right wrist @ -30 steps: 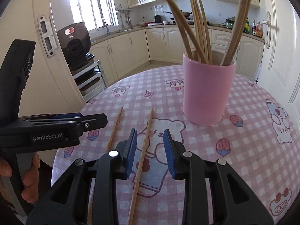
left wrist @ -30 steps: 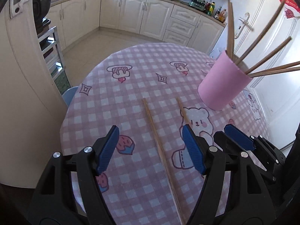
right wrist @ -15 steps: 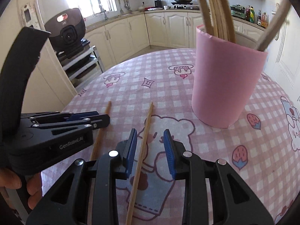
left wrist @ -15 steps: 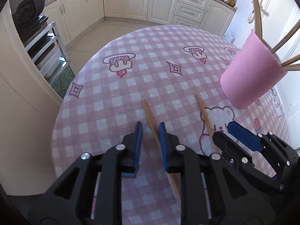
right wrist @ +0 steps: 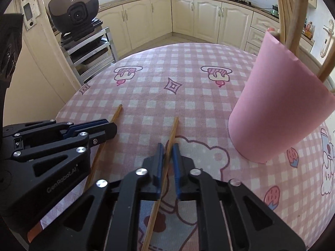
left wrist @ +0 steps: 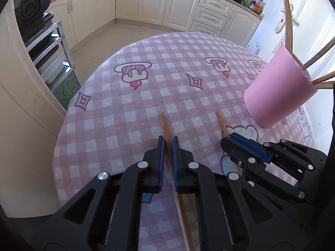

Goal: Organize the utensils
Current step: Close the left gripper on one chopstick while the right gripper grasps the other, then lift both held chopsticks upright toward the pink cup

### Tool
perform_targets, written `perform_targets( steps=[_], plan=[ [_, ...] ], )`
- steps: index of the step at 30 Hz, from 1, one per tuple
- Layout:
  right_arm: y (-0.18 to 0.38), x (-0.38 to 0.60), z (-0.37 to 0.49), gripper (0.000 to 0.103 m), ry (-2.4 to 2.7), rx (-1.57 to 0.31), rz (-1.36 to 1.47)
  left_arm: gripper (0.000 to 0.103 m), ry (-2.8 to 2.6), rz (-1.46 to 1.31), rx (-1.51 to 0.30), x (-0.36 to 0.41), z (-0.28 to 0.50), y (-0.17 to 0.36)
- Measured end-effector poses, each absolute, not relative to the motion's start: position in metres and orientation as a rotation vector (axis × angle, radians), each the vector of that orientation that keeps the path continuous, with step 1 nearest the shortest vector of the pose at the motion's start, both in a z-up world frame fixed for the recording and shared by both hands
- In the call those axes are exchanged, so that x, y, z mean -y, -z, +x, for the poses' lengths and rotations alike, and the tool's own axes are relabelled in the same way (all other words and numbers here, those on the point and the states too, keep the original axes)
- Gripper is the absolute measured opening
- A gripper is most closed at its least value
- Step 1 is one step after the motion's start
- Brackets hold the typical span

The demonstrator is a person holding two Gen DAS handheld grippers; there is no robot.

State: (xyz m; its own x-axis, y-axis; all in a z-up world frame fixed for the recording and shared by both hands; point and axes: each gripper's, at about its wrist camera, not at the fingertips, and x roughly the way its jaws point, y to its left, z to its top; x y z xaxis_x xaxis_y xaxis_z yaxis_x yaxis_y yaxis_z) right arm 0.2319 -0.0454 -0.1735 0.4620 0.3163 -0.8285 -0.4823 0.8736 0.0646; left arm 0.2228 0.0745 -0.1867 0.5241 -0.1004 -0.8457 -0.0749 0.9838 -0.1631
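Left gripper [left wrist: 166,146] nearly closed around left chopstick [left wrist: 163,123], right gripper [right wrist: 166,152] likewise around right chopstick [right wrist: 173,129], both sticks flat on bench [left wrist: 129,113] pointing forward, pink holder [right wrist: 280,113] ahead-right, nearer right gripper.

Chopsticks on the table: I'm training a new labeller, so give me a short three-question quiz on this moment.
1. True or false: each gripper has its jaws closed around a chopstick.
2. How many chopsticks lie on the tablecloth? A) one B) two C) four
3. Fill in: the pink cup stands to the ____ of both loose chopsticks.

Key:
1. True: the left gripper holds the left chopstick, and the right gripper holds the right chopstick.
2. B
3. right
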Motion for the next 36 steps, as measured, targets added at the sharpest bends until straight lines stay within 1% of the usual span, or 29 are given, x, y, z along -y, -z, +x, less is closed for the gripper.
perform_targets(
  steps=[3,8,22,26,36],
  plan=[
    [0.173,0.049,0.233,0.004,-0.500,-0.977,-0.172,0.007,0.027,-0.197,-1.017,-0.073,0.222,0.184],
    [0.164,0.052,0.226,0.004,-0.531,-0.970,-0.141,0.006,0.042,-0.201,-0.983,-0.072,0.212,0.167],
    [0.089,0.080,0.167,0.004,-0.652,-0.777,-0.015,0.006,0.111,-0.181,-0.788,-0.058,0.155,0.082],
    [0.070,0.095,0.157,0.004,-0.682,-0.720,0.071,0.006,0.137,-0.186,-0.738,-0.051,0.139,0.059],
    [0.042,0.118,0.131,0.004,-0.728,-0.626,0.145,0.006,0.195,-0.175,-0.677,-0.032,0.116,0.032]
  ],
)
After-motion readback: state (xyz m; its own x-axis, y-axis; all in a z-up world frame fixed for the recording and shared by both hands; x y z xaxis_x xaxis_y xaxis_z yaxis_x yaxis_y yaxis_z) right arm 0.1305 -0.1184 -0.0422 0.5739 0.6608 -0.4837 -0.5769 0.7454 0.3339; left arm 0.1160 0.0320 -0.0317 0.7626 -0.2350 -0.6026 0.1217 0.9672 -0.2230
